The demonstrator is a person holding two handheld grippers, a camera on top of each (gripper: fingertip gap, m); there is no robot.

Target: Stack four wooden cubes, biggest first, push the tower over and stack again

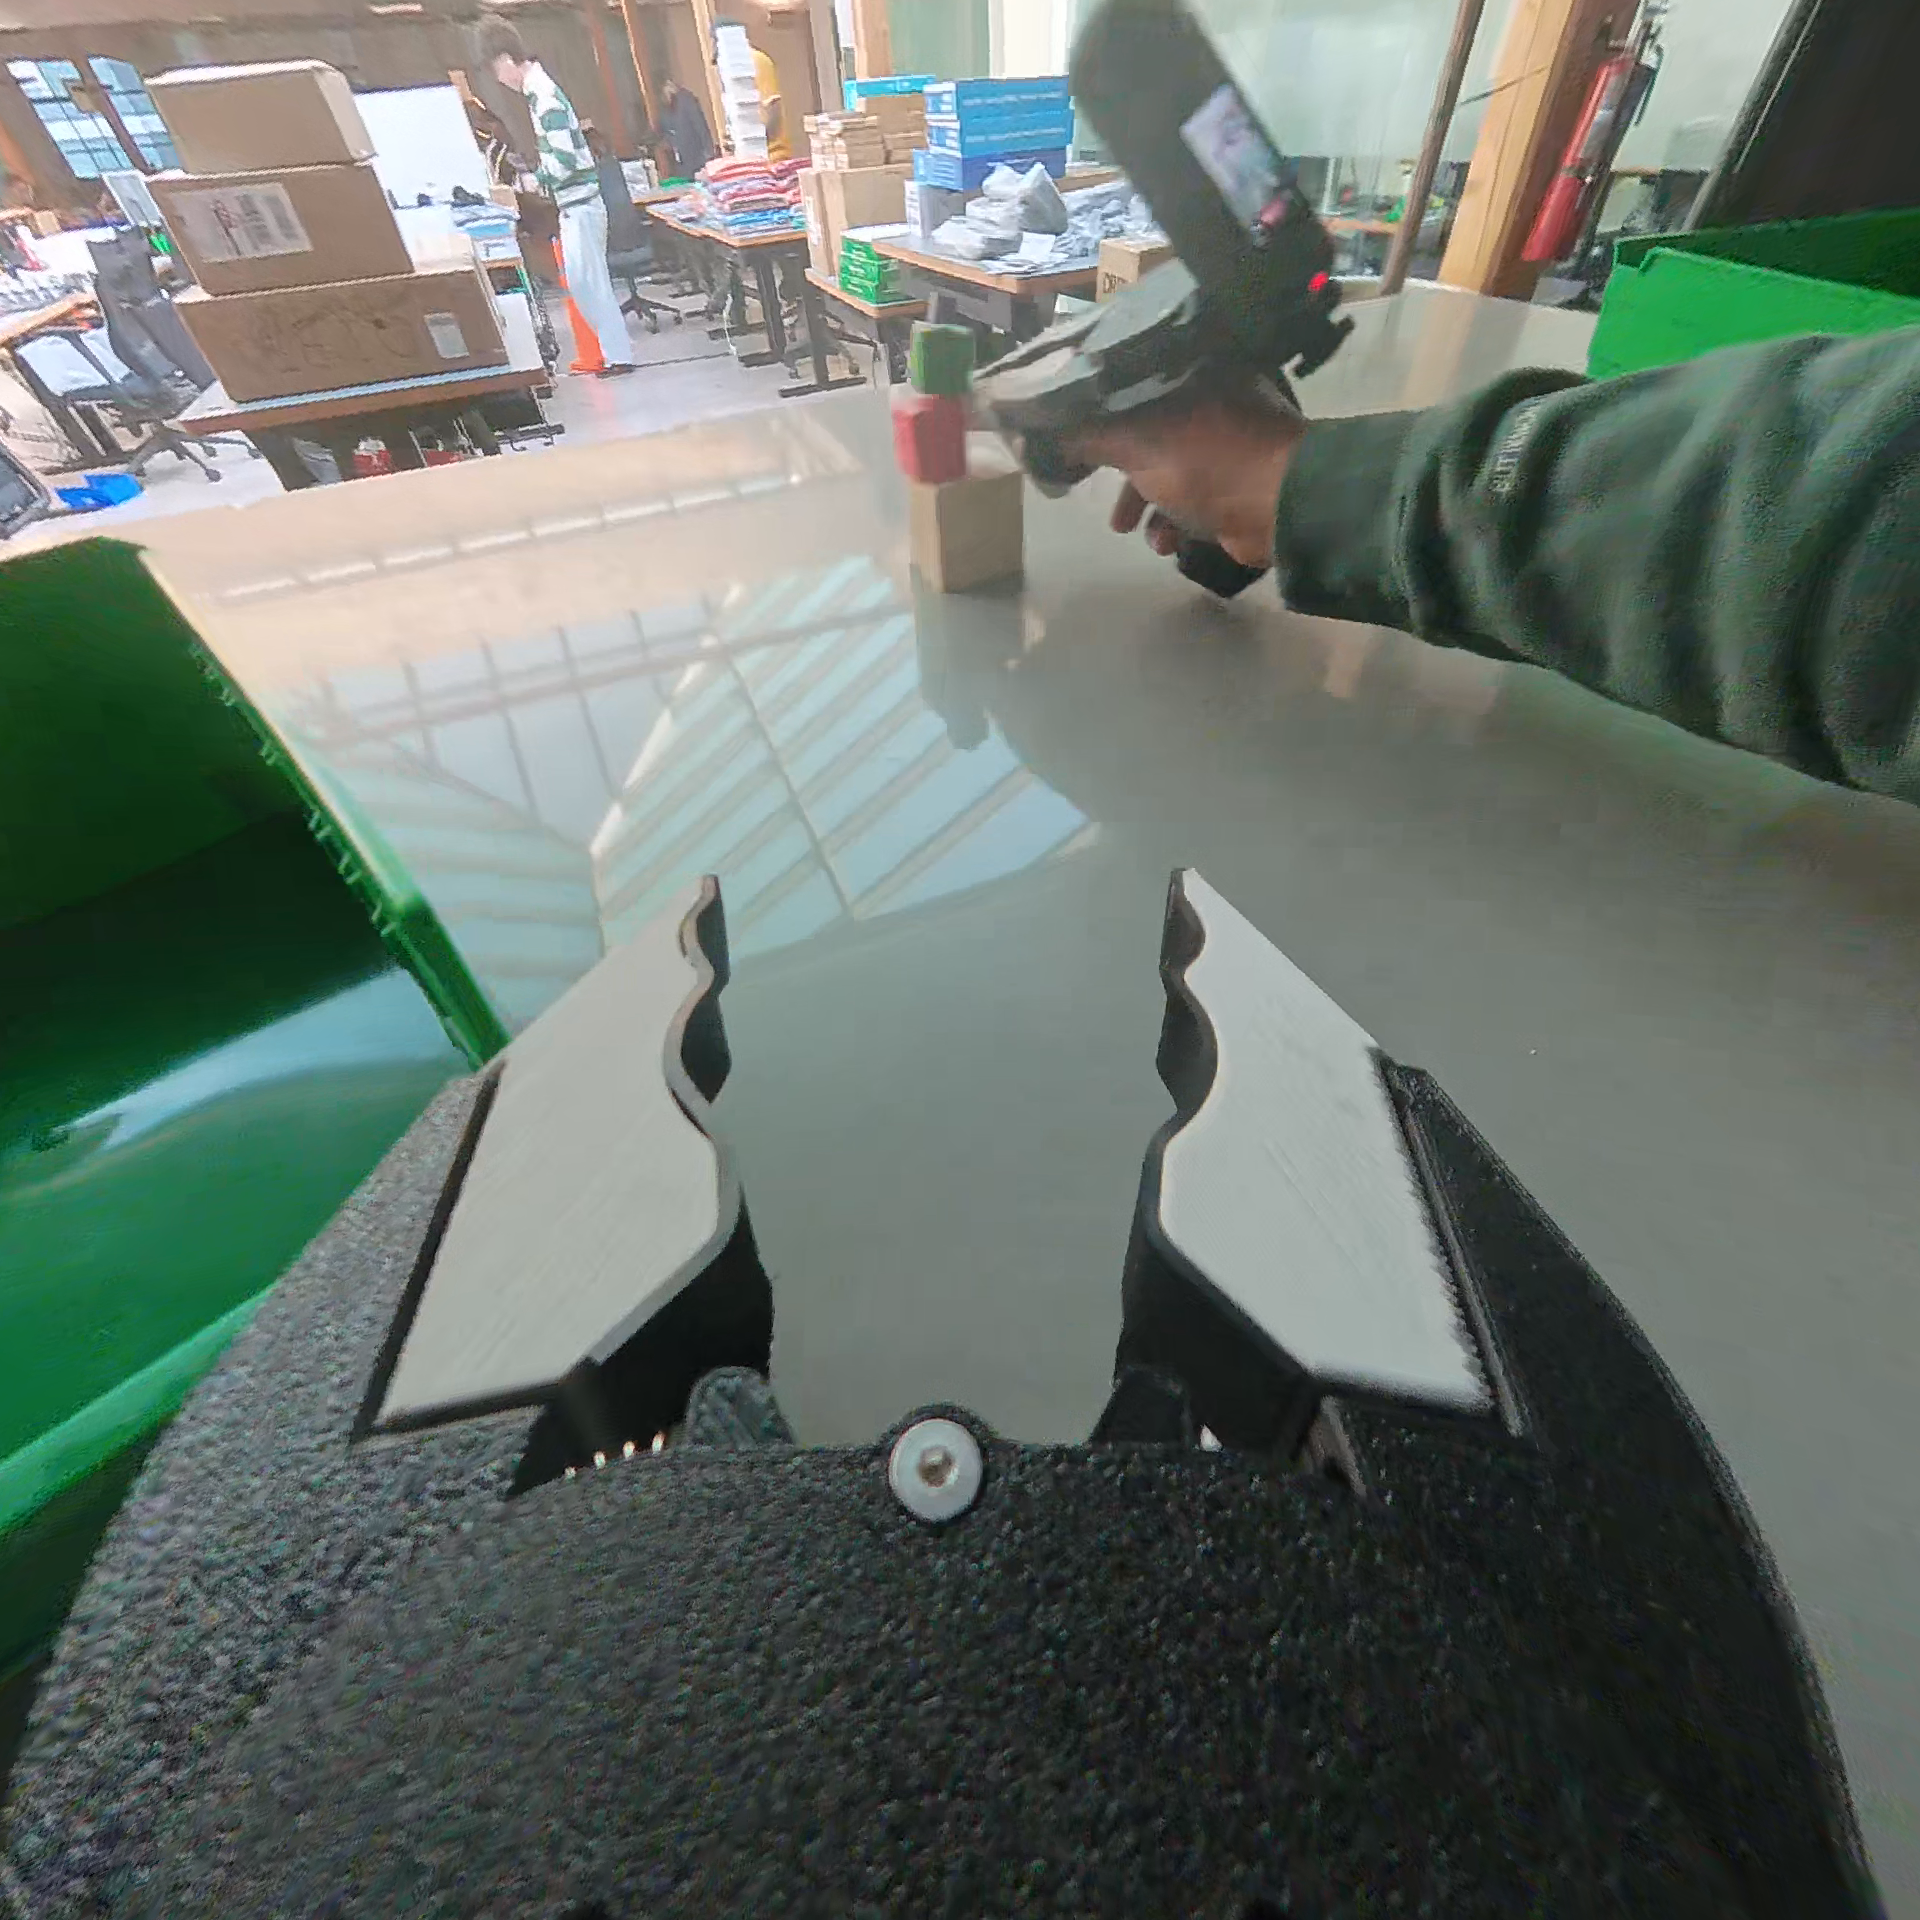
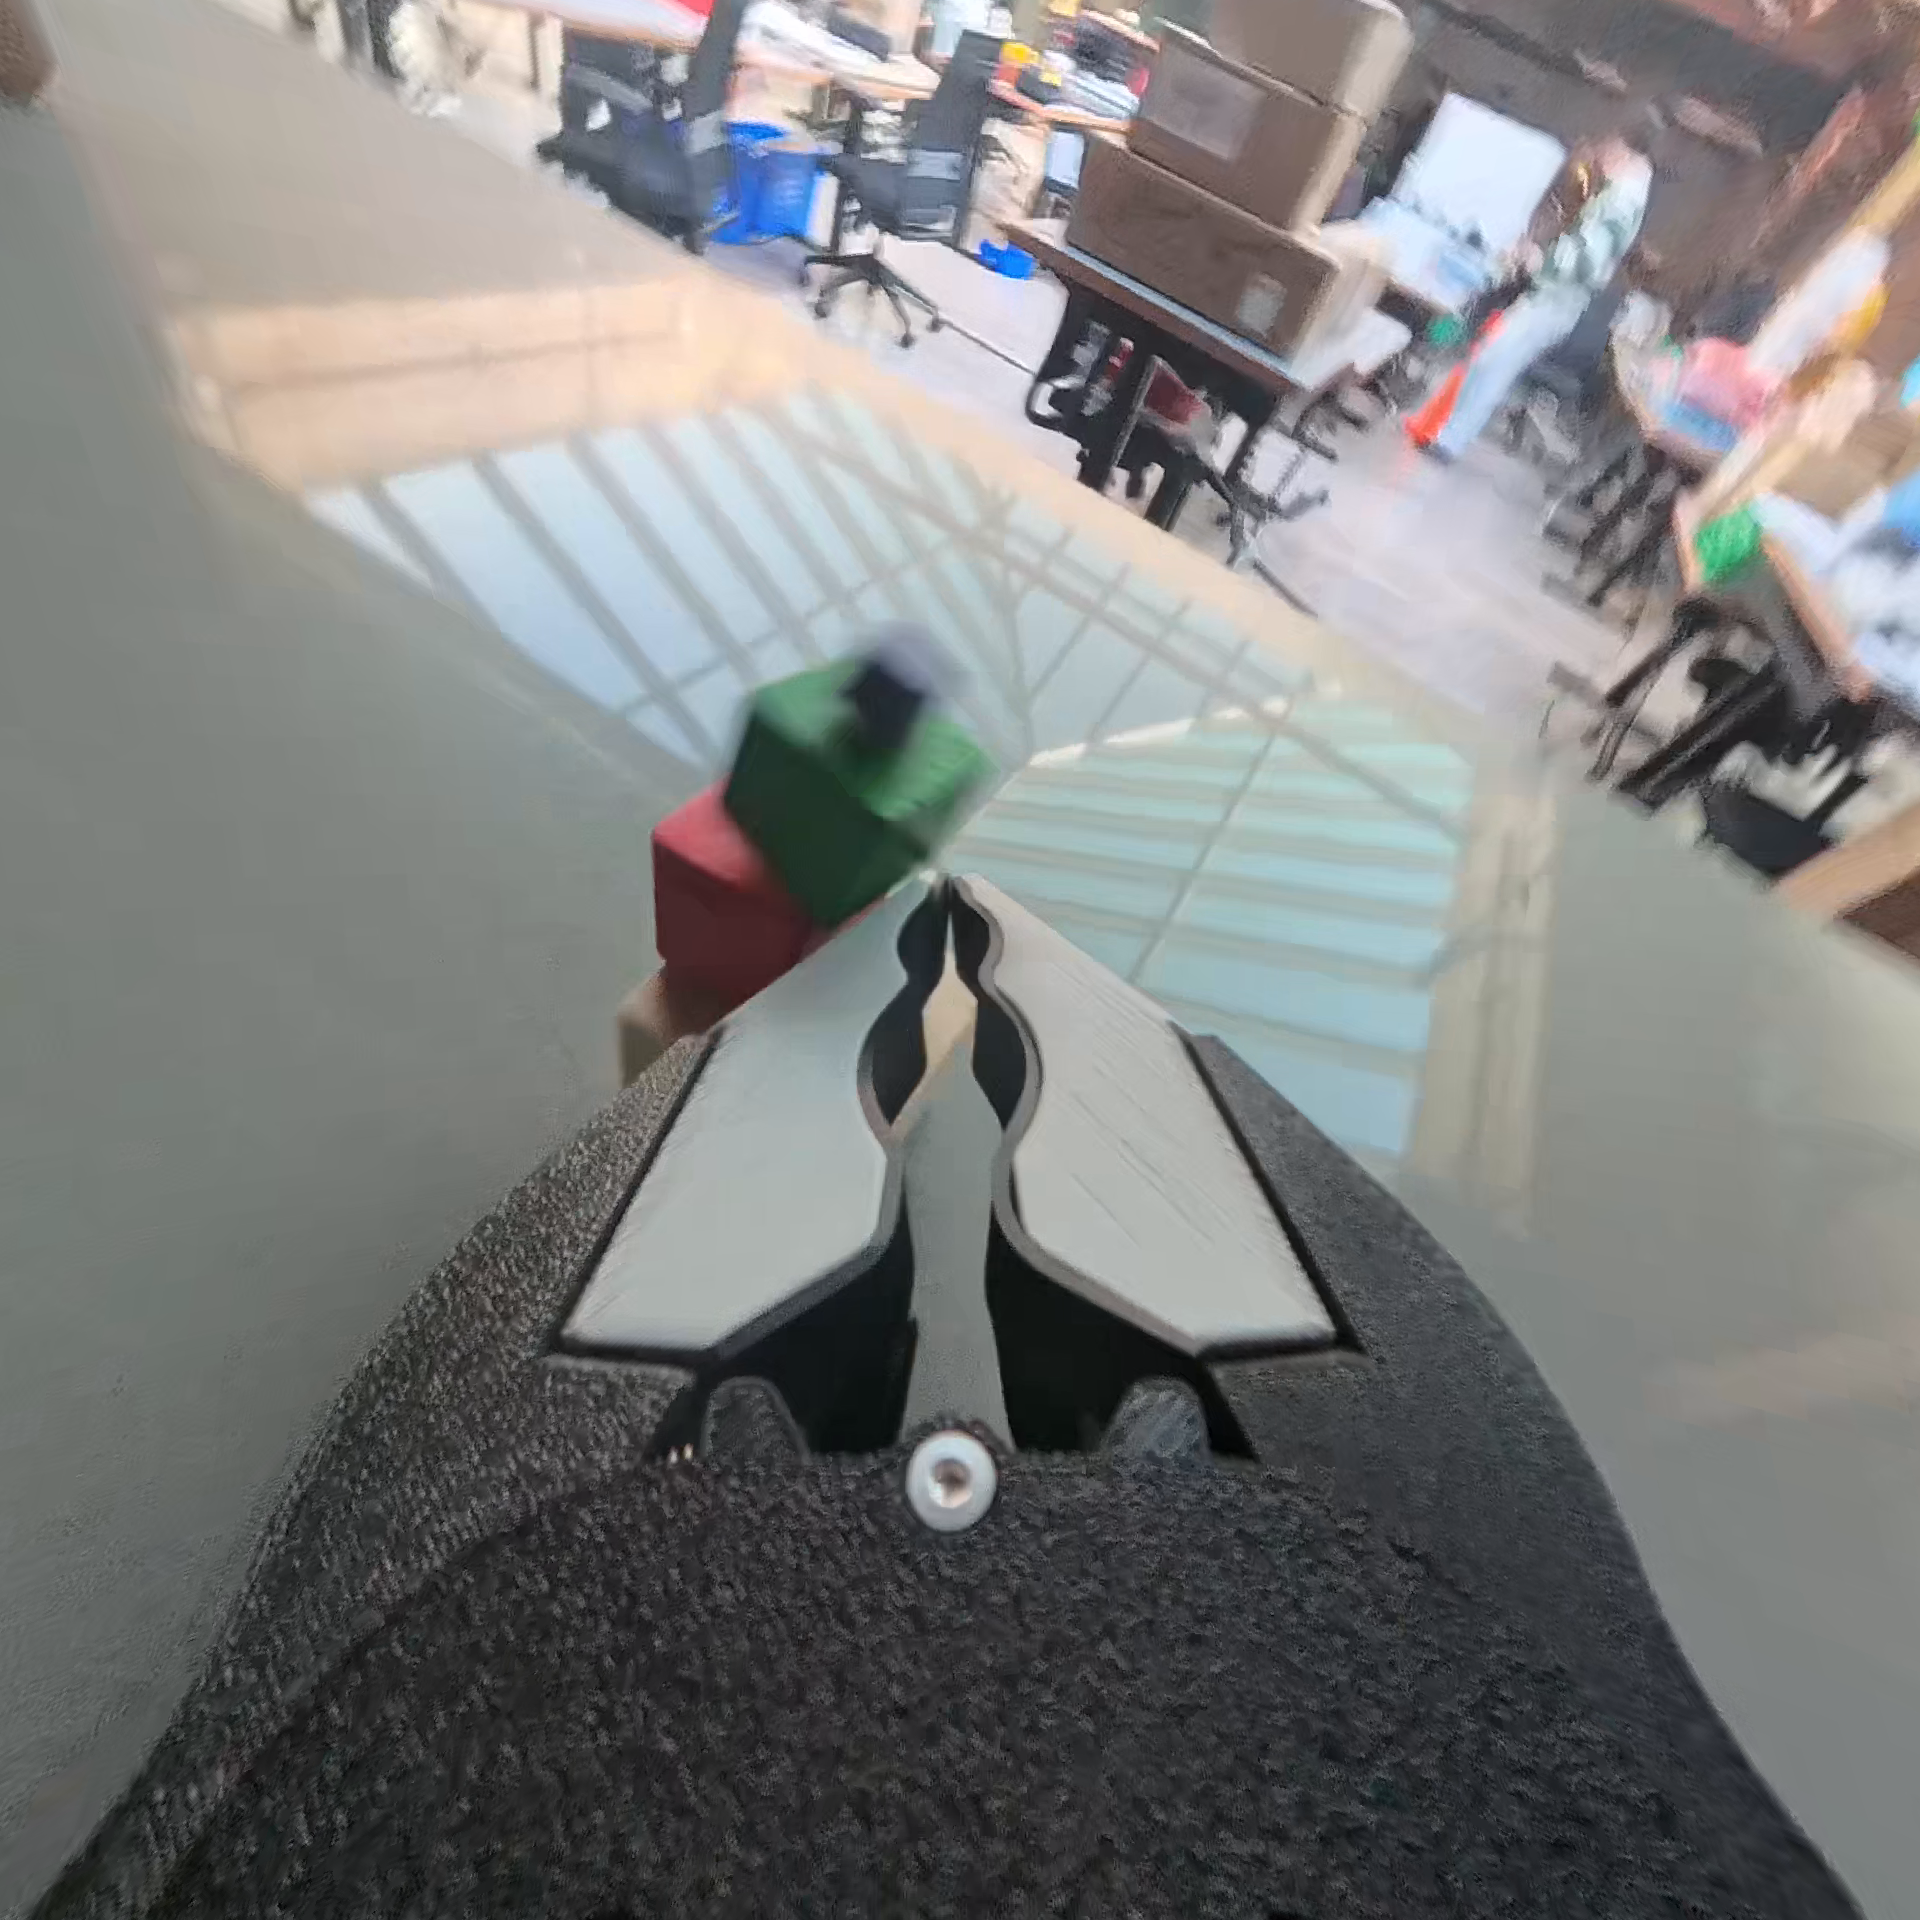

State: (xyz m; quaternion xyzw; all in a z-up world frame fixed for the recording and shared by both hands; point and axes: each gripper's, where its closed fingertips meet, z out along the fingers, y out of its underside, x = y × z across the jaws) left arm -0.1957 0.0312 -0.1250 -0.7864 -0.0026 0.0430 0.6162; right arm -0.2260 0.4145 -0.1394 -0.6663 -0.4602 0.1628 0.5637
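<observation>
Left gripper (image 1: 940, 914): jaws wide apart, empty, over bare counter (image 1: 1351, 831). Right gripper (image 2: 948, 883): jaws closed, empty, tips just beside green block (image 2: 842, 800) on red block (image 2: 717, 904). Blocks look light, rigid, topple-prone; grip flat sides.

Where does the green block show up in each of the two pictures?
Left wrist view: the green block sits upper centre, far across the table, topping a red block on a tan block, beside the right gripper.
Right wrist view: centre, left of and just beyond the closed fingers, blurred.
Shared landmark: the stacked cardboard boxes, upper left in the left wrist view, upper right in the right one.
</observation>
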